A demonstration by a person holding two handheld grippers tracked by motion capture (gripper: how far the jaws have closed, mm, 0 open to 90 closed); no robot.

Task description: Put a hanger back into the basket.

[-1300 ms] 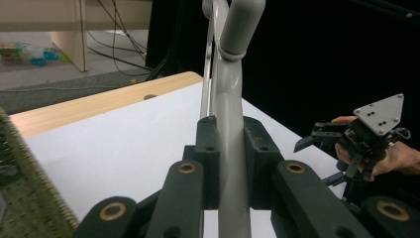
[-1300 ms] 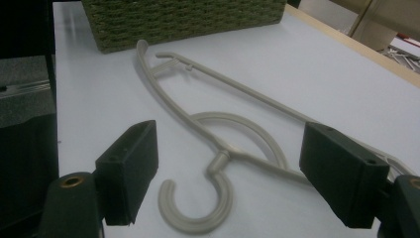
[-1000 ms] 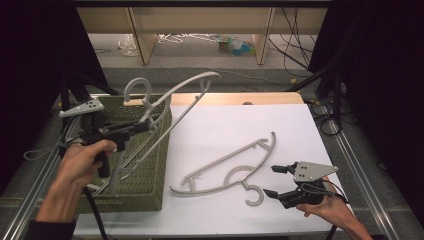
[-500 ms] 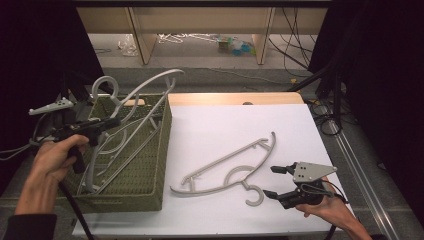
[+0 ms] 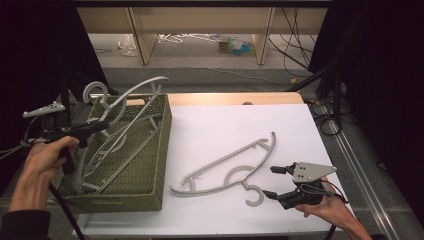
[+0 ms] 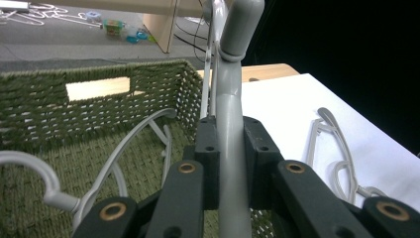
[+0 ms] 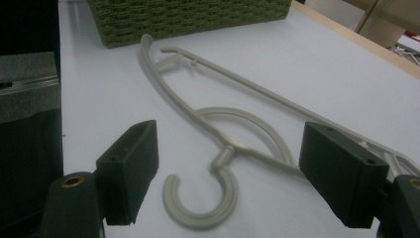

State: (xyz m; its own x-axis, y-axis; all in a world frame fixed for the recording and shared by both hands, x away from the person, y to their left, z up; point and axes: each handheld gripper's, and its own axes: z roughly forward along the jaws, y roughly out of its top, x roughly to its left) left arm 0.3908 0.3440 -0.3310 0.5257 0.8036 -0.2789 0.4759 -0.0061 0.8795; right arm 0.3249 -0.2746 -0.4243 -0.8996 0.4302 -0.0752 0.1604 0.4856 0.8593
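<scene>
Plausibly, the hanger (image 5: 125,102) clamped in the left gripper (image 6: 229,148) – half inside the basket (image 5: 155,165) by the table's left edge – could snag another there, while the right gripper (image 5: 274,182) gaped over the near-edge hanger (image 5: 235,167).

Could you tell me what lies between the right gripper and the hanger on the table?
Nothing: in the right gripper view, only bare white table separates the open right gripper from the hanger.

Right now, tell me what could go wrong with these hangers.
The left gripper is shut on a hanger that juts over the basket rim; let go now, it might hook the rim or tangle with the hanger already inside. The right gripper, open at the table hanger's hook, may push it away.
</scene>
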